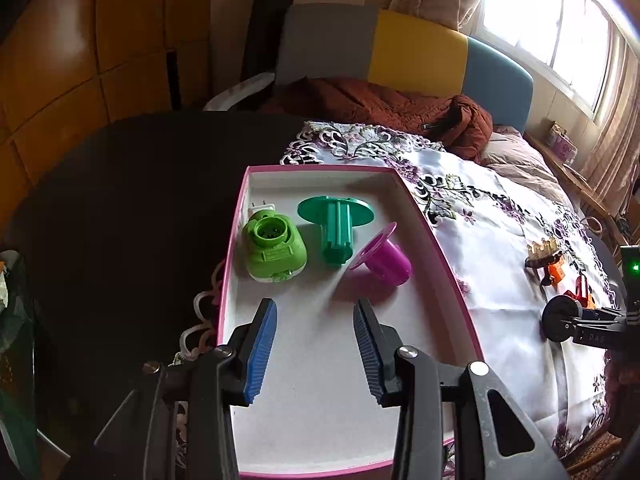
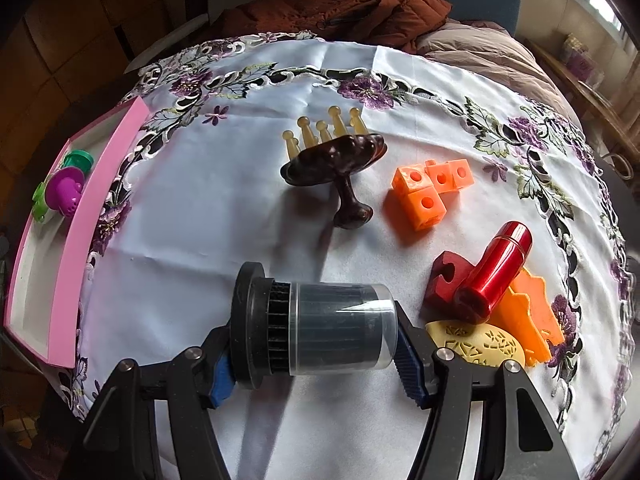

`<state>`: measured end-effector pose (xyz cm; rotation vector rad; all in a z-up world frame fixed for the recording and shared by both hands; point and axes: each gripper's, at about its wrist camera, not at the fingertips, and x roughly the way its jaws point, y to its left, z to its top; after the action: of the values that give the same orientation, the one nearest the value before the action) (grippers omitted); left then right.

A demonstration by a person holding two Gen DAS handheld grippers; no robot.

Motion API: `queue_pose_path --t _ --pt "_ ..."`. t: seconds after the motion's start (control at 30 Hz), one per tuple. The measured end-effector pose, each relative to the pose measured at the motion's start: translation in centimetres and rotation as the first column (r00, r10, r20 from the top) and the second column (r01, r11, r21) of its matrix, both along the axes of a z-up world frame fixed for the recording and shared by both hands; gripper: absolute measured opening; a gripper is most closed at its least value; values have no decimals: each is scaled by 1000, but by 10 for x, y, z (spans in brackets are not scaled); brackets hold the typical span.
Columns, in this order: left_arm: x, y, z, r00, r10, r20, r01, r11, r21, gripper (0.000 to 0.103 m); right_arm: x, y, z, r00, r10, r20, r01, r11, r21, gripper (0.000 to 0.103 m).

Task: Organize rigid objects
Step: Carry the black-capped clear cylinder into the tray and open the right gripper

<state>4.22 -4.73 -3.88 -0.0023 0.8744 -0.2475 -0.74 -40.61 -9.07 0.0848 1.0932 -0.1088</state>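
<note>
My left gripper [image 1: 315,308] hangs open over the near half of a white box with a pink rim [image 1: 448,248], with nothing between its blue pads. At the far end of the box lie a light green plug-in device [image 1: 276,252], a teal flanged piece [image 1: 336,228] and a magenta flanged cup [image 1: 384,260]. My right gripper [image 2: 314,356] is shut on a black cylinder with a clear cap [image 2: 332,320], held sideways just above the cloth. In the left wrist view the cylinder's black end [image 1: 560,318] shows at the right edge.
On the white embroidered cloth [image 2: 200,220] lie a dark brown massage comb [image 2: 336,160], orange linked cubes [image 2: 428,188], a red tube [image 2: 496,272] on a red block [image 2: 444,280], an orange flat piece [image 2: 528,320] and a yellow oval [image 2: 480,344]. The pink box [image 2: 76,240] stands at the left.
</note>
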Motion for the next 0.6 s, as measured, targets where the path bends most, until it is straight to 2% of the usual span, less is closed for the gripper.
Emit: queue_pose_path --t 0.1,0.33,0.43,0.6 --pt "-2 4 0 1000 3 -2 -3 1000 -1 40 -2 7 4 1000 1 8 -1 1000 -10 65" --pt "-3 15 -2 1000 28 -5 -28 999 -15 40 -2 44 23 995 57 77 -60 998 37 65" --pt "-4 19 -1 999 36 3 -36 999 -21 40 -1 72 37 985 122 121 -130 990 58 65" --pt "-4 24 -1 999 49 1 -49 998 -28 40 7 126 60 951 252 181 -268 961 69 65"
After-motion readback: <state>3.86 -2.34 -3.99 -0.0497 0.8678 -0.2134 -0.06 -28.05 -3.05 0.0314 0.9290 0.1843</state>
